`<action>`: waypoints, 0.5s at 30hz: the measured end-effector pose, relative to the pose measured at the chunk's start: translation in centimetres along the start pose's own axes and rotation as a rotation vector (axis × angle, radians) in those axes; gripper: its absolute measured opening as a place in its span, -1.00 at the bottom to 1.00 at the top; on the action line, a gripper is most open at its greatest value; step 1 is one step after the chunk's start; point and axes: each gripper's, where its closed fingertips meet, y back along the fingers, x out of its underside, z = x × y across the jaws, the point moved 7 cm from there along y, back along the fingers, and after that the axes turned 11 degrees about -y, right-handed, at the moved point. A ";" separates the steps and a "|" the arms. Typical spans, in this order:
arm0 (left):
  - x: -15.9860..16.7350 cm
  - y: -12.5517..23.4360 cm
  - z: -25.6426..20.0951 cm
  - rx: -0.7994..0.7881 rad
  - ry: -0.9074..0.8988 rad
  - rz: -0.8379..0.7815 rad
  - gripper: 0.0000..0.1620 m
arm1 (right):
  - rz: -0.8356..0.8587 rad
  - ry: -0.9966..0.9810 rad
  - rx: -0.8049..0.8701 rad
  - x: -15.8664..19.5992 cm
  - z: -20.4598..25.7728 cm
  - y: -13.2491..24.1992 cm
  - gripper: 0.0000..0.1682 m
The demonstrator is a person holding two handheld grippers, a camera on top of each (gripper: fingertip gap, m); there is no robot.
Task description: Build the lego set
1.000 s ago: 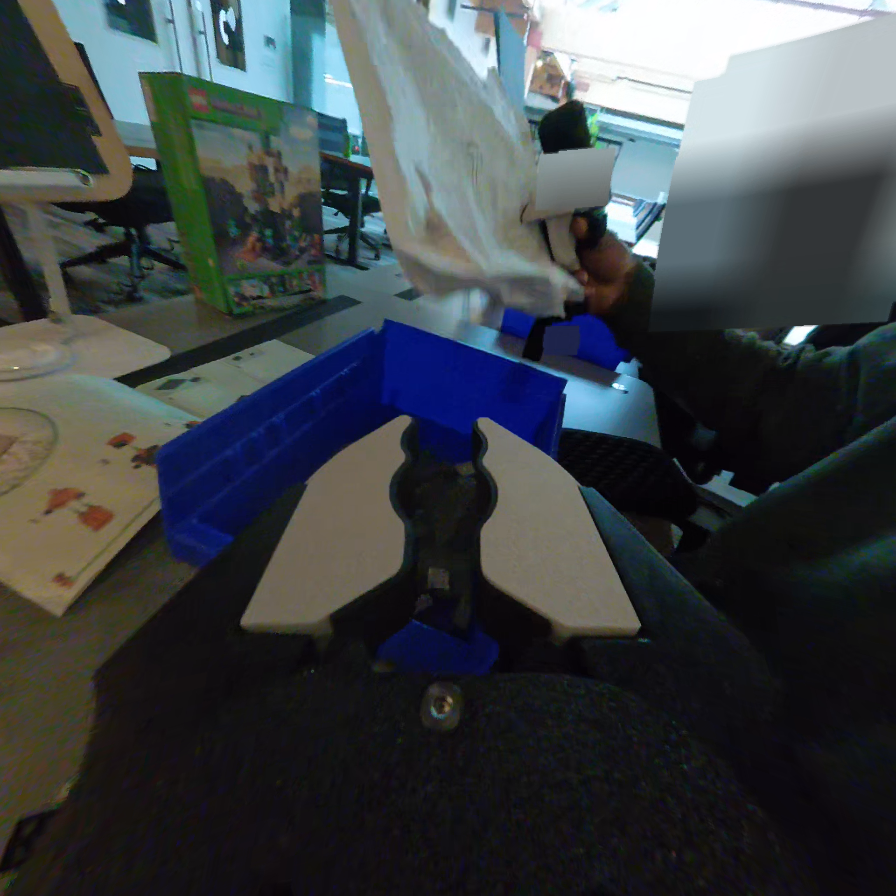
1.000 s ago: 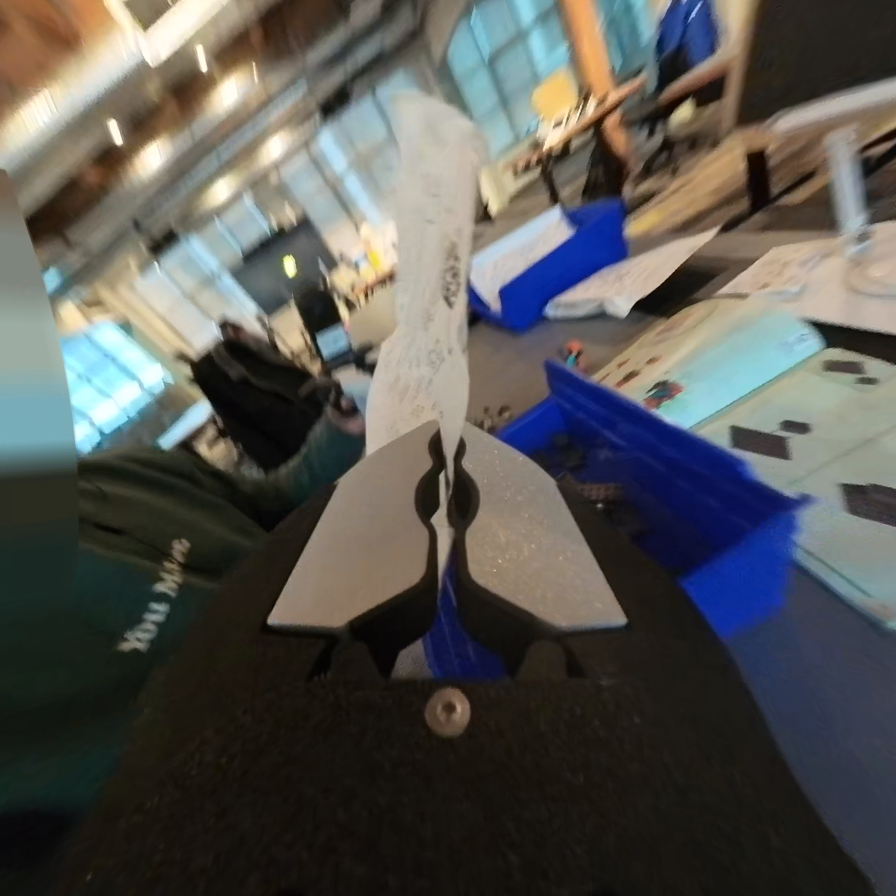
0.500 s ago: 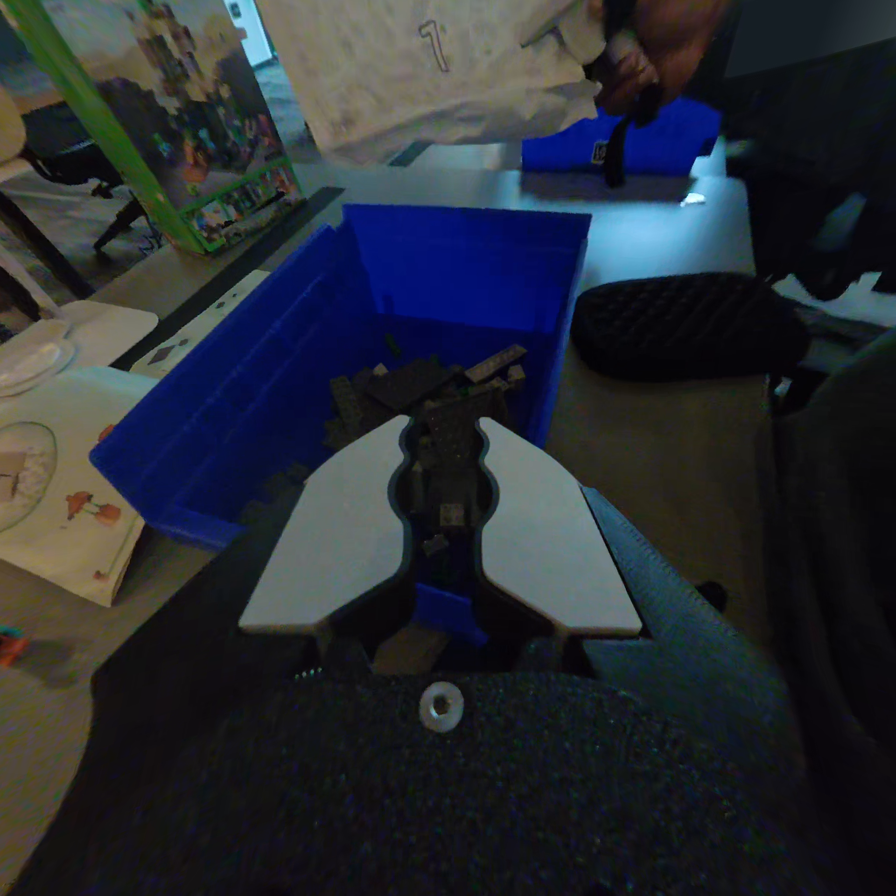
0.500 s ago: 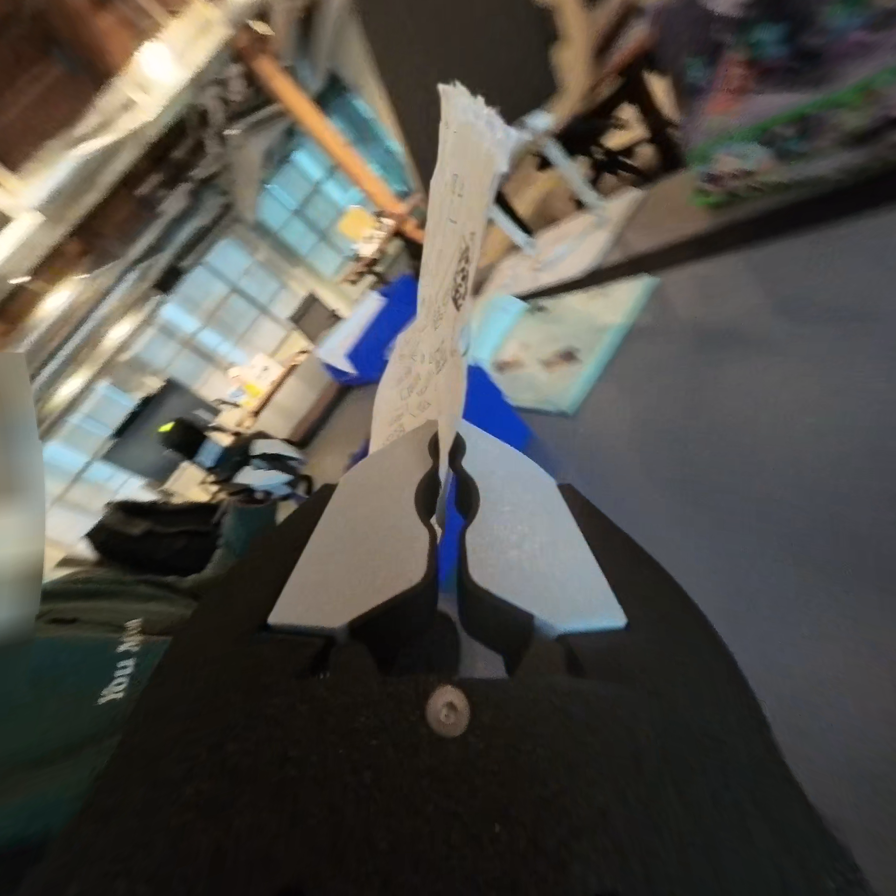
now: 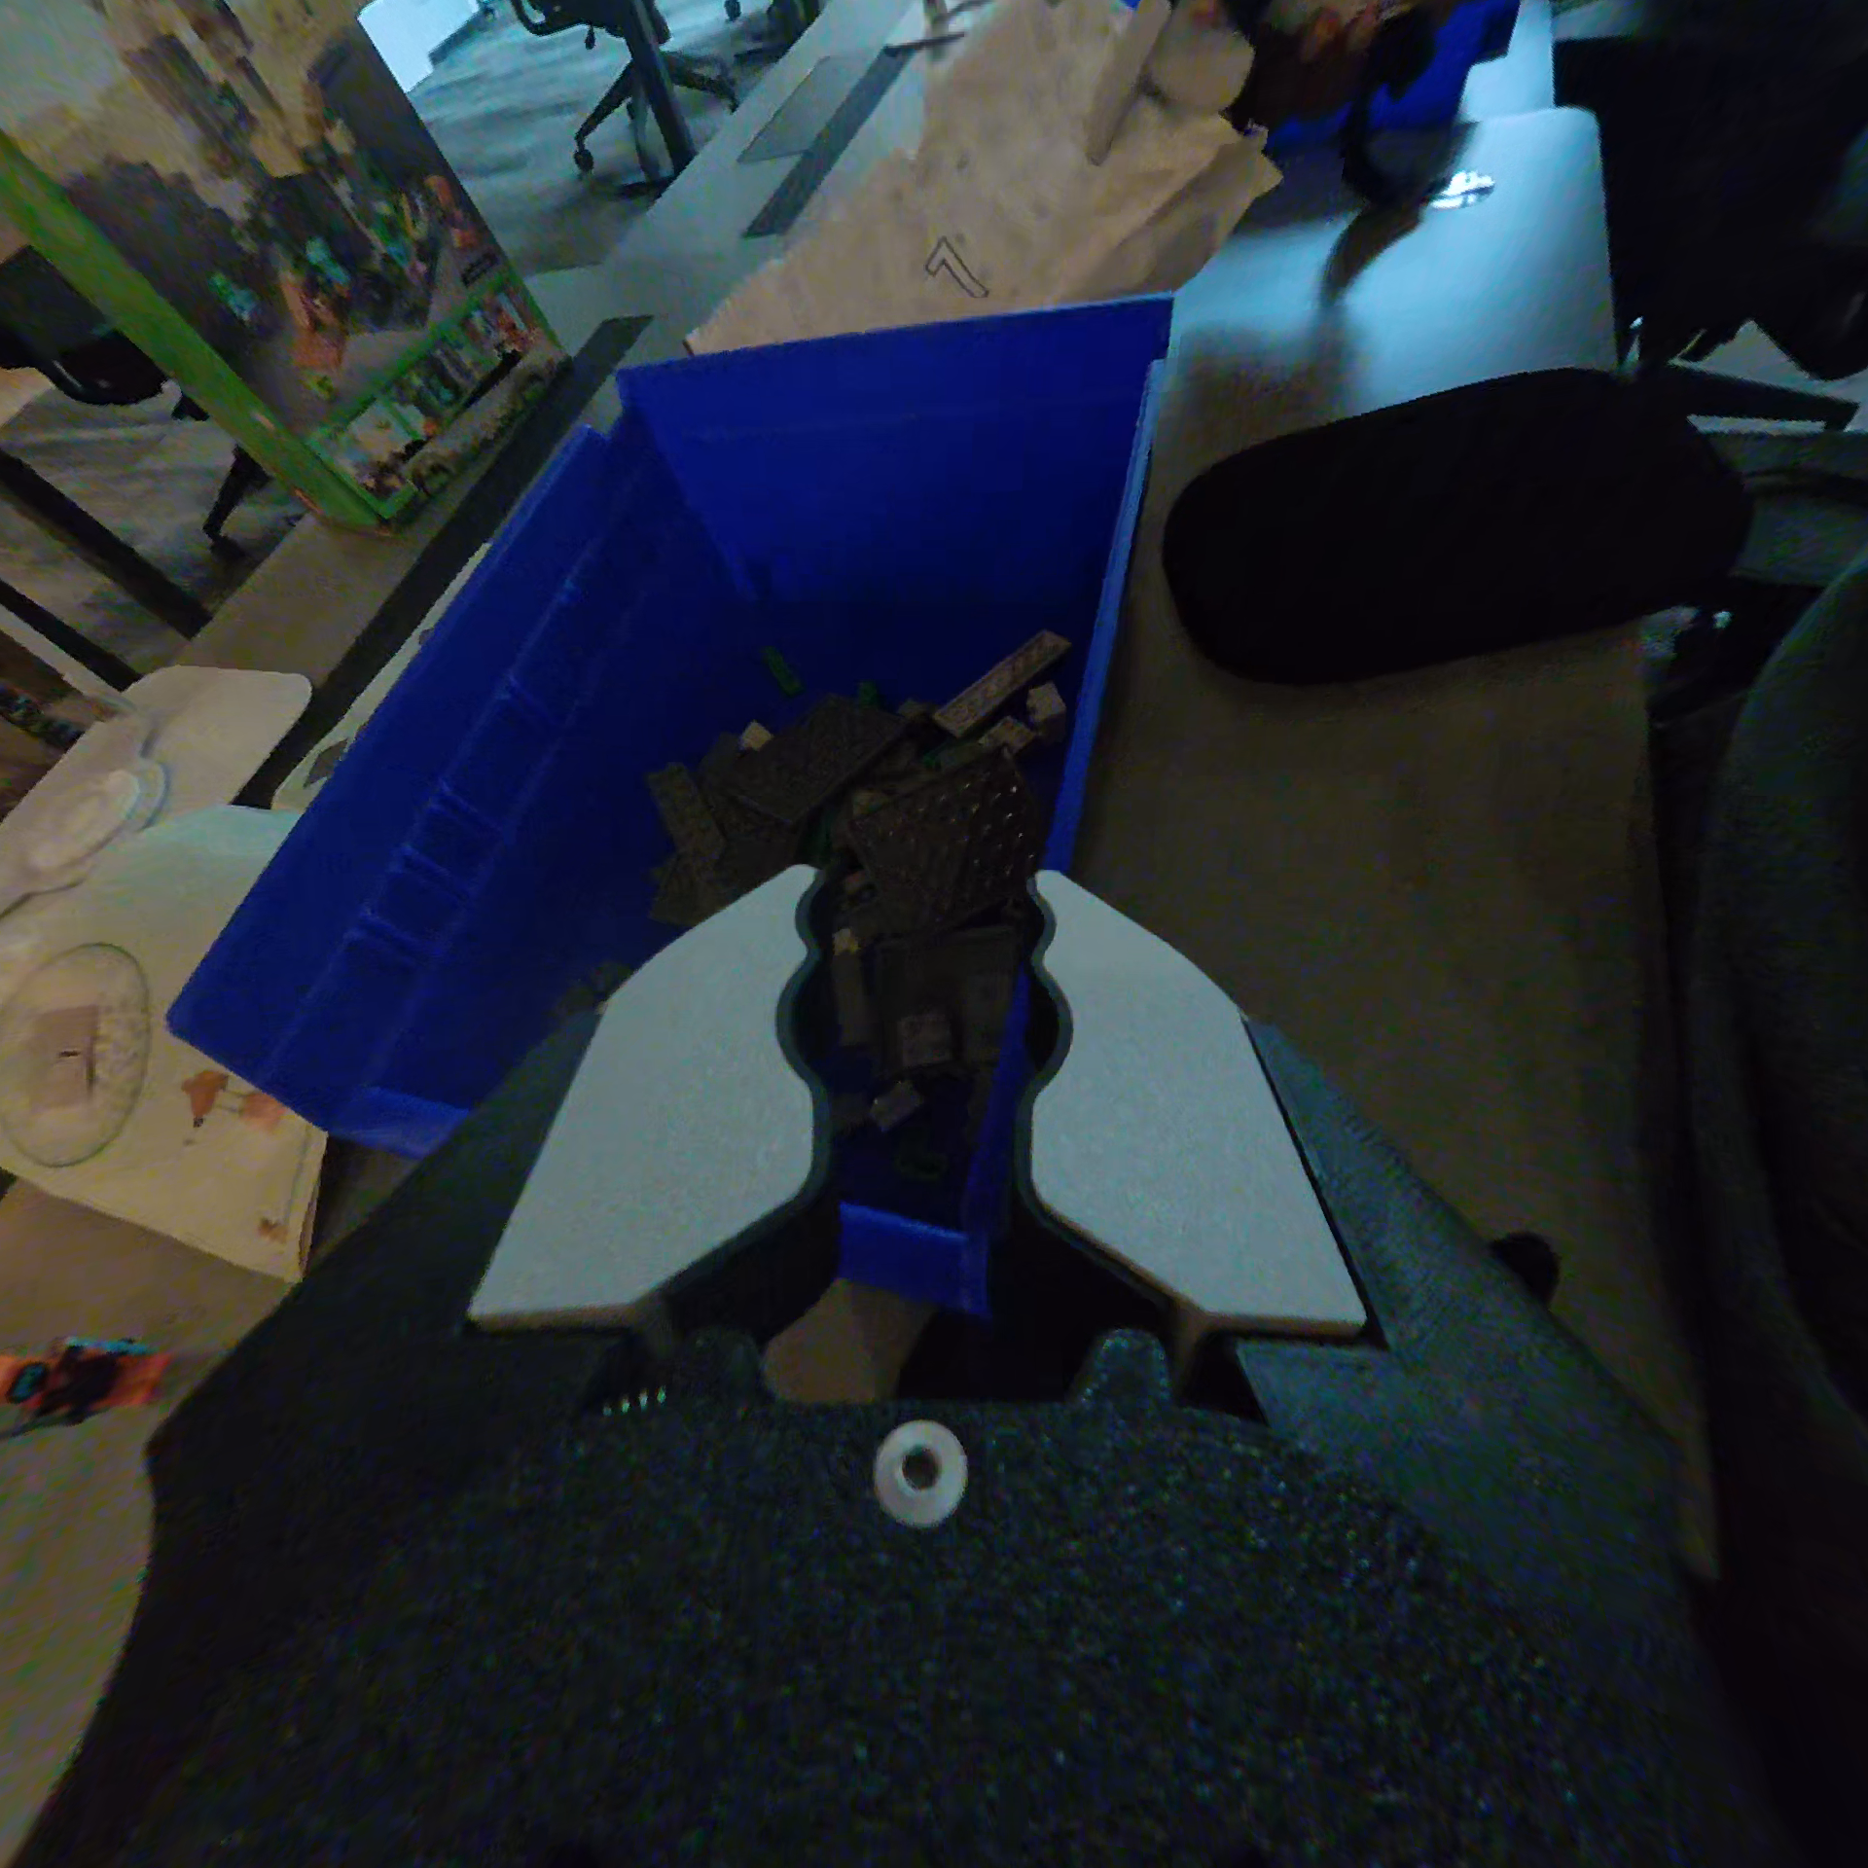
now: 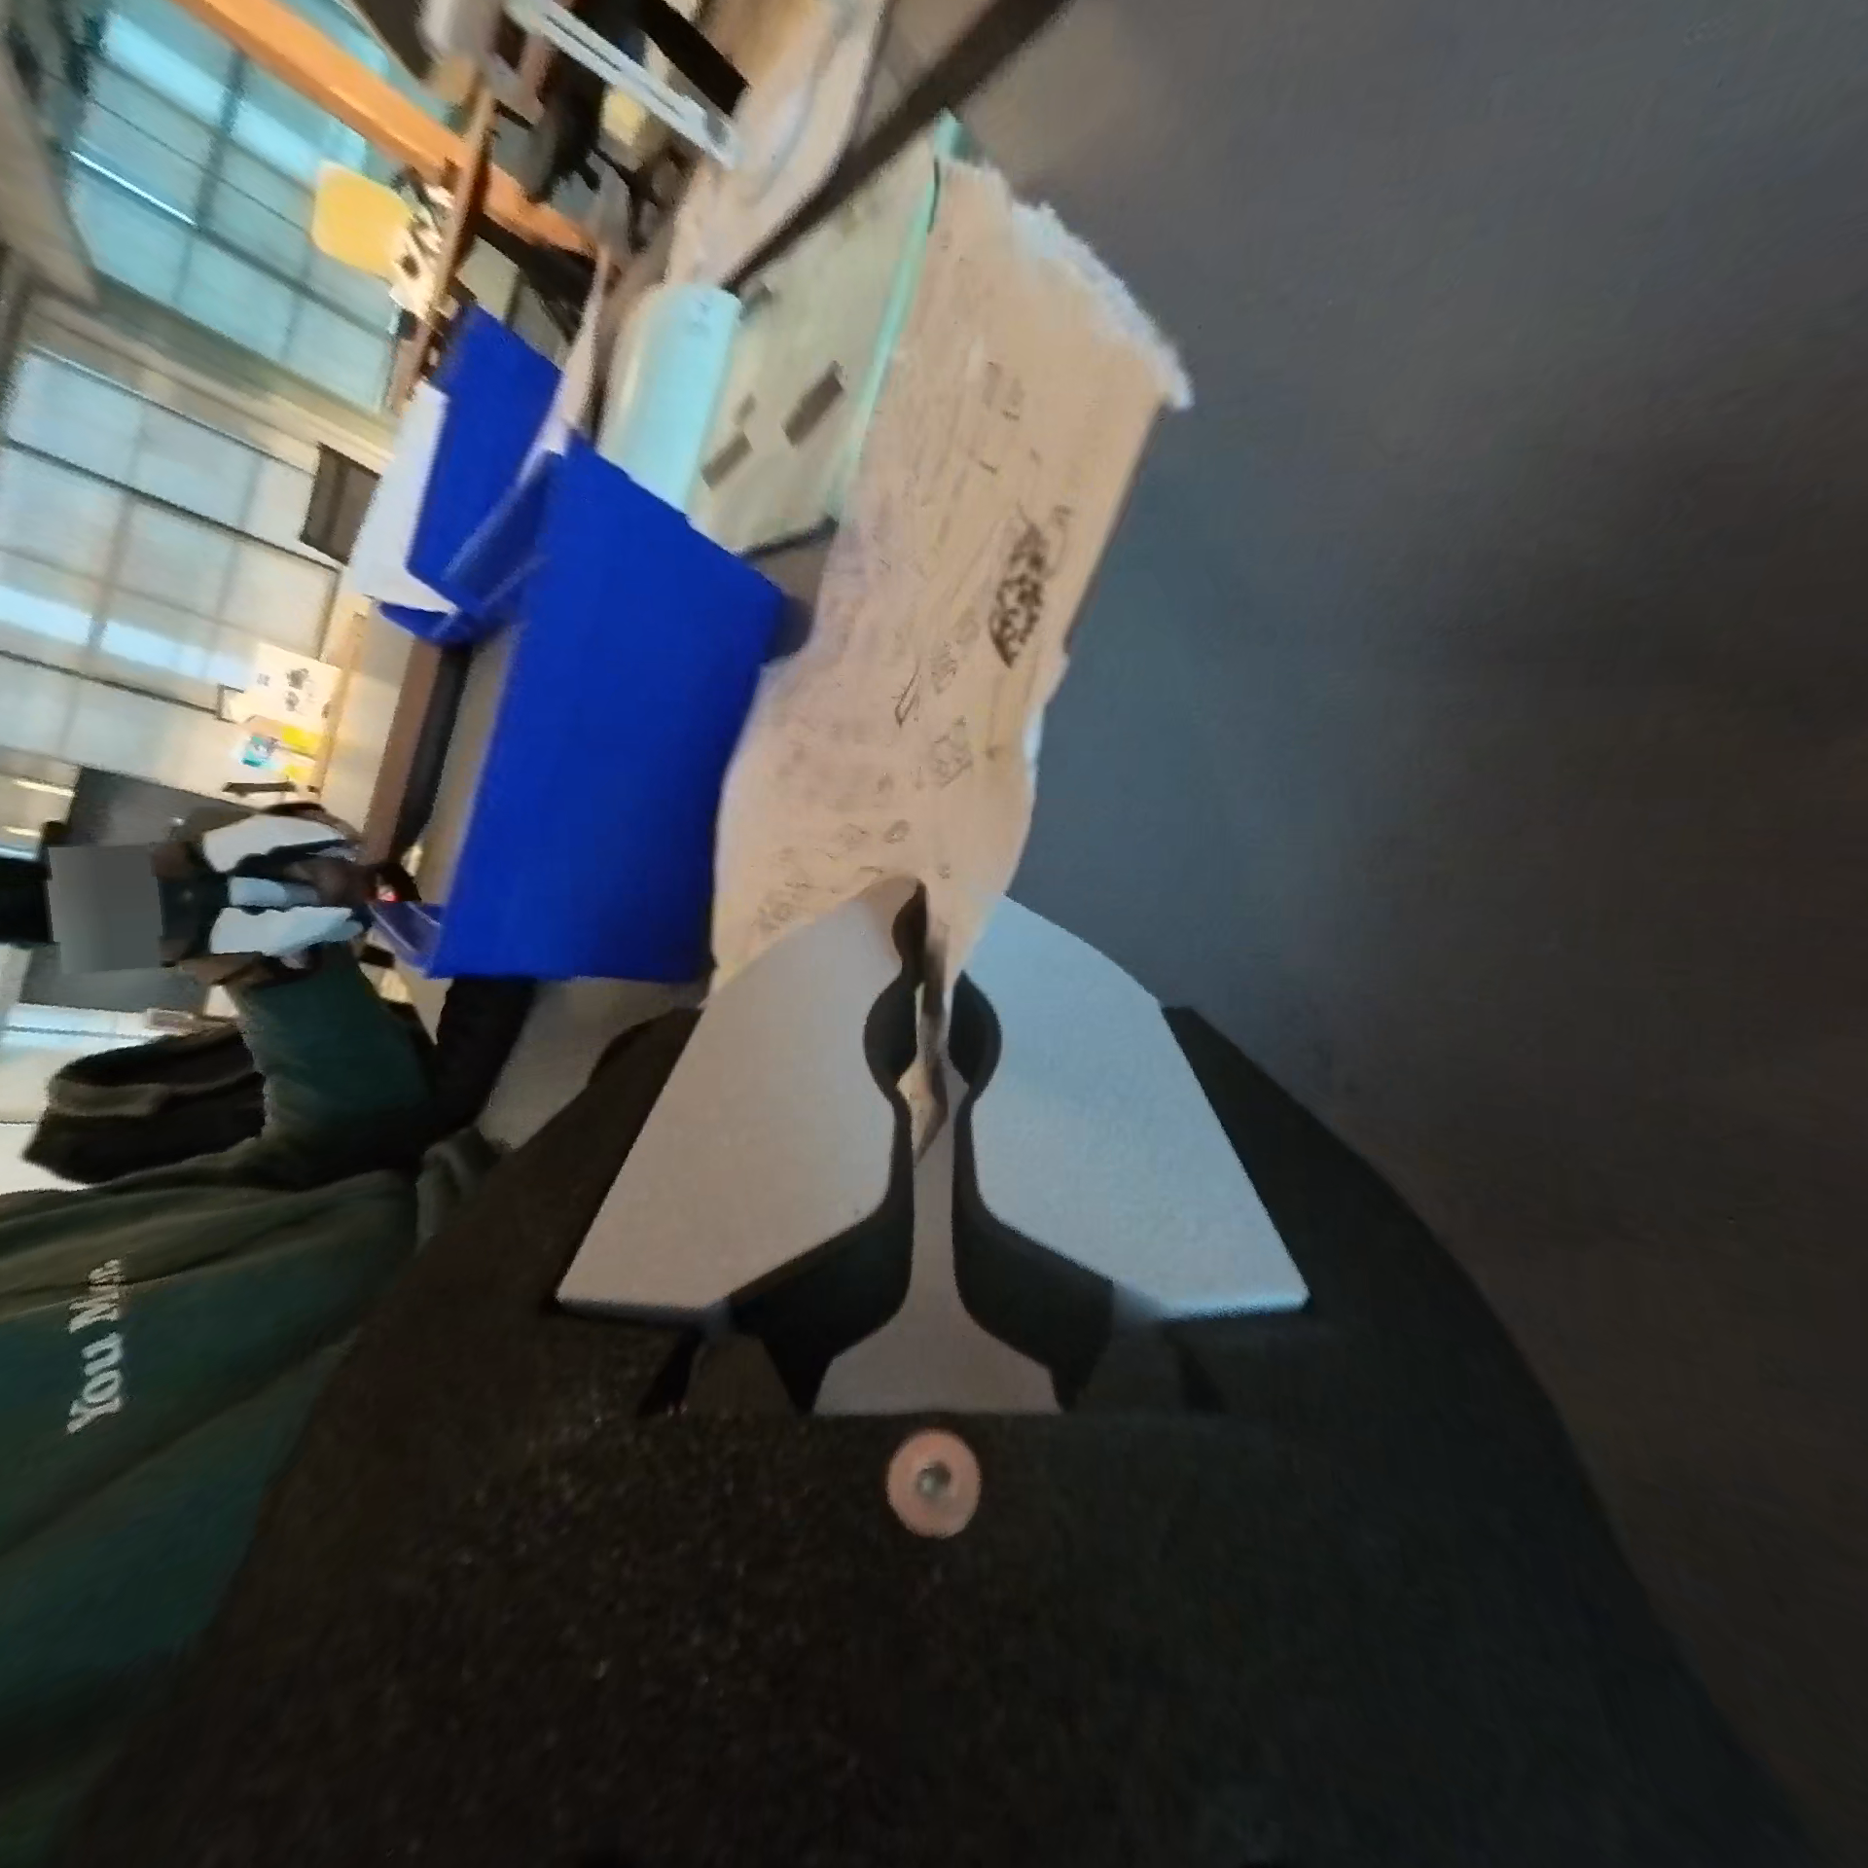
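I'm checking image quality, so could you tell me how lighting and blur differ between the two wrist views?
Left wrist view: dim, bluish; lego pieces in the blue bin stay legible. Right wrist view: brighter, motion-smeared background, paper bag fairly sharp.

Dim, blue-tinted left view, wide-angle bending at edges, motion-blurred right view (bright windows [image 6: 152,425] far left of claw)

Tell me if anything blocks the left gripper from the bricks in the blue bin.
Nothing visible does. The left gripper hangs open above the dark bricks, and the blue bin is uncovered.
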 end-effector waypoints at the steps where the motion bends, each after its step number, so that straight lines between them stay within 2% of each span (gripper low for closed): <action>1: 0.1 0.0 0.0 -0.002 -0.003 0.006 -0.55 | 0.004 -0.013 0.001 0.1 -0.4 -0.2 -1.00; 6: 0.2 -0.1 -0.5 -0.009 -0.016 0.016 -0.56 | 0.040 -0.049 0.028 0.4 -2.1 -1.2 -0.98; 13: 0.3 0.4 -0.3 -0.028 -0.009 0.004 -0.58 | 0.026 -0.041 0.041 0.1 -2.4 -1.6 -0.80; 15: 0.4 0.6 -0.2 -0.041 -0.006 -0.004 -0.58 | 0.006 -0.034 0.062 0.0 -2.8 -1.6 -0.69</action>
